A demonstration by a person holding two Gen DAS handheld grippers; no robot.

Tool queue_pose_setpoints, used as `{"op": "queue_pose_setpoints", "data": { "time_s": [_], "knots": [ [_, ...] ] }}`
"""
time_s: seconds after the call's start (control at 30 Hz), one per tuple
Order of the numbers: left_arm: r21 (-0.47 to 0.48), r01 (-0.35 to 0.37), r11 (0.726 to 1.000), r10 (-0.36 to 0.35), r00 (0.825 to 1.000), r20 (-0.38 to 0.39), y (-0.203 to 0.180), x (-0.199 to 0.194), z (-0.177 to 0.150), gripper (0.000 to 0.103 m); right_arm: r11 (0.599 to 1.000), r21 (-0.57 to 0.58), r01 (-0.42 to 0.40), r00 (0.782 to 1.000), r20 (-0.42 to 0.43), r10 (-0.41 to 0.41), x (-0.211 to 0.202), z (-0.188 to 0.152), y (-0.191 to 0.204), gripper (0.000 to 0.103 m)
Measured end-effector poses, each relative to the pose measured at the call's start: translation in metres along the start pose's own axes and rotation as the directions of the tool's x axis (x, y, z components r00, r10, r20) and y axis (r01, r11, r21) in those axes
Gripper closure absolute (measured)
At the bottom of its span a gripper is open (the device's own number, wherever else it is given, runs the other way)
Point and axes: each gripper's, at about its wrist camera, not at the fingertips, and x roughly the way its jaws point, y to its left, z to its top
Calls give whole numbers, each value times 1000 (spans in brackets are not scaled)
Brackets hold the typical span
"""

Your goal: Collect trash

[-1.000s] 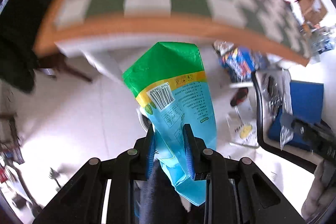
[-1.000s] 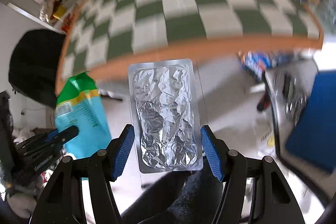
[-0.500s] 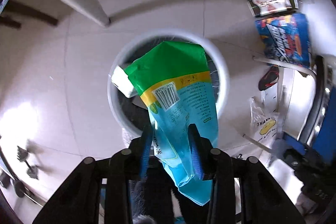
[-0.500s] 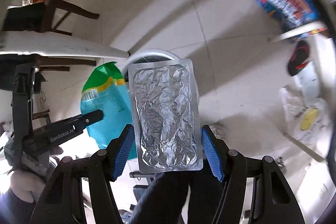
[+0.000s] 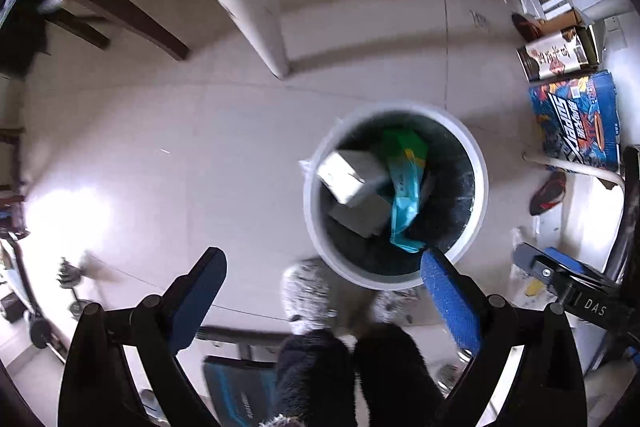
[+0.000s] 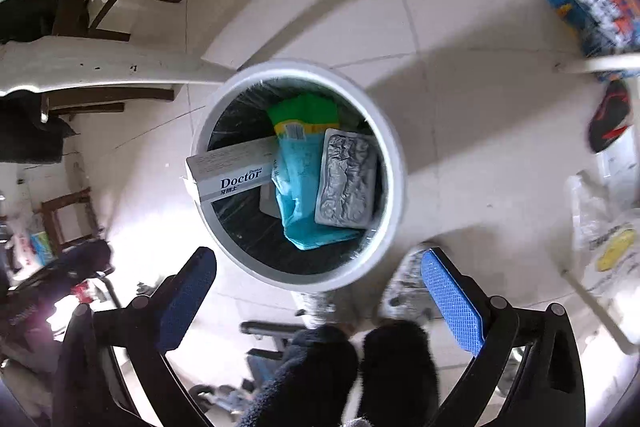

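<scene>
A: From the left wrist view, what did you make of it?

B: The left gripper [image 5: 320,291] stood wide open and held nothing. Below it, the white bin [image 5: 478,163] sat on the tiled floor, and the green-and-blue snack bag [image 5: 405,187] lay inside, beside a grey carton [image 5: 350,177]. I judged this to be the drop step, done for that side.

A: Any writing?

B: The right tool's black arm [image 5: 576,295] read "DAS". A blue box [image 5: 576,125] on the floor had large white lettering I couldn't read for certain.

A: And the right wrist view?

B: The right gripper [image 6: 318,291] was equally spread and empty. The foil blister pack [image 6: 346,179] rested in the bin [image 6: 394,163], lying against the snack bag [image 6: 300,179]. The grey carton [image 6: 232,169] leaned over the rim, printed "Doctor" with smaller characters beneath.

A: Next move?

B: Probably lifting both tools away from the bin and turning back to look for more trash. The carton poking over the rim might need a nudge down.
</scene>
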Motion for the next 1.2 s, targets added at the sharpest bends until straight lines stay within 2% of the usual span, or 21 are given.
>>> {"op": "queue_pose_setpoints", "data": {
  "time_s": [0.13, 0.23, 0.4, 0.5, 0.63, 0.83, 1.03, 1.2],
  "knots": [
    [22, -15, 1000, 15, 999, 33, -1, -51, -13, 4, 991, -26, 133, 989, 61, -131, -54, -18, 26, 0],
    [53, -14, 999, 11, 999, 52, -7, -99, -26, 4, 980, -21, 196, 974, 117, -193, -117, -40, 49, 0],
    [86, 12, 996, -21, 995, 96, -14, -198, -52, 4, 975, -24, 220, 962, 171, -213, -224, -81, 89, 0],
    [90, 29, 995, -39, 993, 109, -16, -255, -66, 4, 975, -34, 218, 958, 196, -208, -299, -111, 110, 0],
    [110, 54, 992, -71, 986, 150, -18, -327, -88, 4, 975, -46, 216, 955, 217, -201, -378, -145, 131, 0],
    [159, 115, 981, -146, 969, 201, -25, -407, -115, 4, 981, -68, 182, 951, 265, -158, -487, -196, 152, 0],
    [192, 232, 954, -271, 938, 215, -28, -469, -137, 4, 991, -89, 98, 955, 288, -69, -560, -235, 163, 0],
    [199, 302, 932, -345, 908, 237, -23, -504, -150, 4, 992, -114, 44, 950, 312, -6, -598, -259, 173, 0]
  ]
}}
